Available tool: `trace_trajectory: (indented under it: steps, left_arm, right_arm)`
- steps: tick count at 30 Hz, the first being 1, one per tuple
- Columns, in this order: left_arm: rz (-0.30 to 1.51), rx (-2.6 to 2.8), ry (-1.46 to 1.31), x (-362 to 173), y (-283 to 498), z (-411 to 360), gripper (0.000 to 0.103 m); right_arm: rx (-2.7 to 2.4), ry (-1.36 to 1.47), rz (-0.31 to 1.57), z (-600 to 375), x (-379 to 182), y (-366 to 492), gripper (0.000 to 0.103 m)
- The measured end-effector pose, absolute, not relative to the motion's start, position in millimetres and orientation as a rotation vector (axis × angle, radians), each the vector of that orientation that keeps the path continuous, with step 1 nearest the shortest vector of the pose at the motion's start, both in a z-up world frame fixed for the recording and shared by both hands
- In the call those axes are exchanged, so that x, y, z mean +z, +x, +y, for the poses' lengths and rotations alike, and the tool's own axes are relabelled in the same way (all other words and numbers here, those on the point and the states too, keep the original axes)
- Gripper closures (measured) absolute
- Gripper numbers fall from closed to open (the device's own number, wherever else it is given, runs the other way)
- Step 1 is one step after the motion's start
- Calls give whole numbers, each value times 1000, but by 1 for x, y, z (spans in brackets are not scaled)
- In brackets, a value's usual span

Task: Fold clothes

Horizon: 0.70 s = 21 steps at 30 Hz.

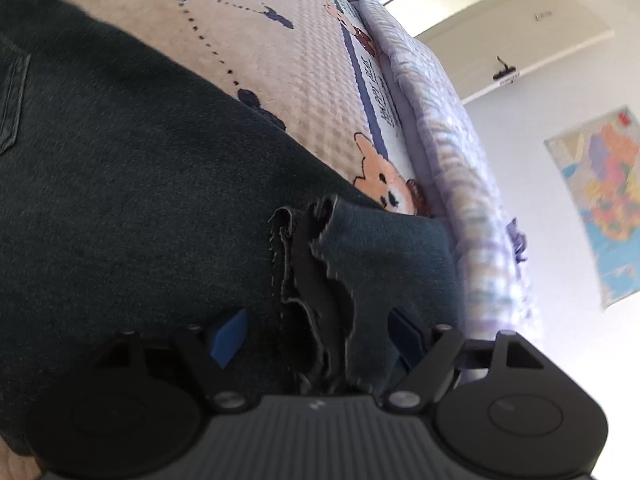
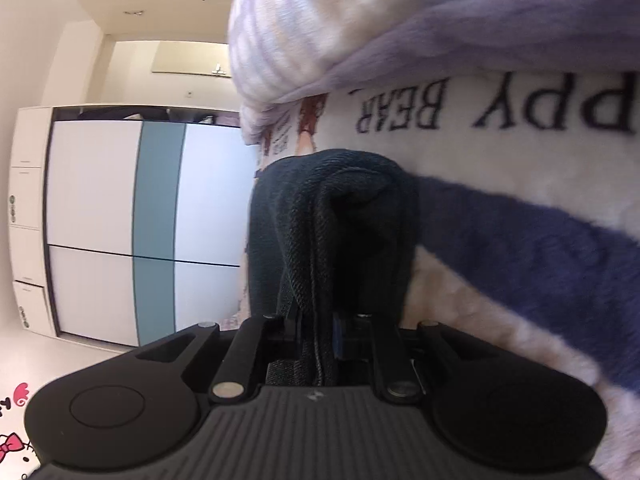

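Observation:
Dark denim jeans (image 1: 132, 184) lie spread on a cream bear-print blanket (image 1: 280, 60), a back pocket at the far left. The frayed leg hems (image 1: 316, 272) bunch between the blue pads of my left gripper (image 1: 316, 336), whose fingers stand wide apart around the cloth. In the right wrist view my right gripper (image 2: 316, 332) is shut on a folded edge of the same jeans (image 2: 332, 216), held just above the blanket (image 2: 520, 240) near its "HAPPY BEAR" lettering.
A lilac checked quilt (image 1: 460, 168) lies heaped along the blanket's far edge, also in the right wrist view (image 2: 360, 28). A wall map (image 1: 604, 200) hangs beyond. A white and teal wardrobe (image 2: 136, 220) stands across the room.

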<state>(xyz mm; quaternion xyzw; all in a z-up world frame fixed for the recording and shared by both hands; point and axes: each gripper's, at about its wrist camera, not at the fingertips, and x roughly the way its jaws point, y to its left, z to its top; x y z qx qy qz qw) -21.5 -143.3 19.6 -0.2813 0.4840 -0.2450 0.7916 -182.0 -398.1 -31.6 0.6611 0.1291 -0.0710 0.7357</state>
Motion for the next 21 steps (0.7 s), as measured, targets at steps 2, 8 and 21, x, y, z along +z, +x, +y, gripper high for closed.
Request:
trace_trajectory:
  steps: [2,8,21]
  left_arm:
    - [1022,-519,-558,20,-24,-152,22]
    - [979,-516,-518,16,-18,-168,49]
    - [724,-534,-640,54,-3,-133,91]
  right_arm:
    - [-160,1412,303,-401,-30,-183,88]
    - [-100,1367,321,-399,-12,-171,88]
    - [-6,1193,347,-362,7,-170,88]
